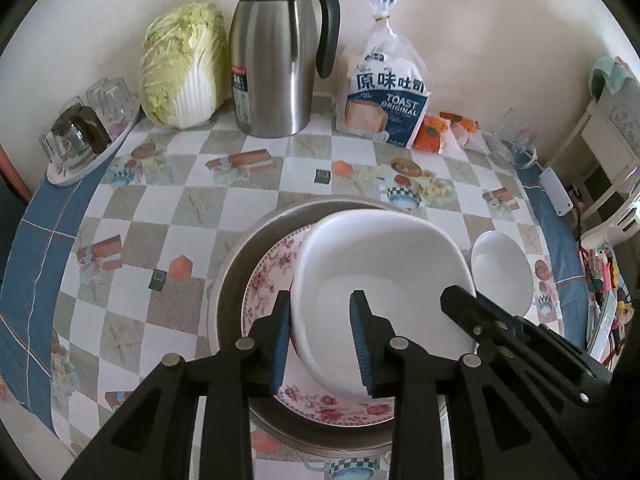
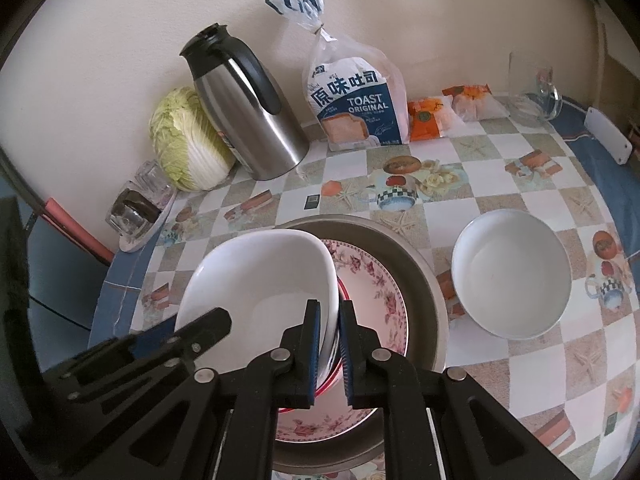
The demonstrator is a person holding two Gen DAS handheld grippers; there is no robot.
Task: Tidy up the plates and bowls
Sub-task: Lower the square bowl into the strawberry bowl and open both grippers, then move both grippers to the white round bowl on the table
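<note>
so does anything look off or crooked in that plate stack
Yes: the large white bowl sits tilted on the floral plate rather than flat, its rim pinched by the right gripper. A second white bowl sits apart on the table.

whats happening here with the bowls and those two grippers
A person with a gripper in each hand is stacking dishes. The right gripper is clamped on the rim of a large white bowl, tilted over a floral plate in a metal pan. The left gripper straddles the opposite rim, its jaws apart and not pressing. A smaller white bowl sits alone on the tablecloth.
</note>
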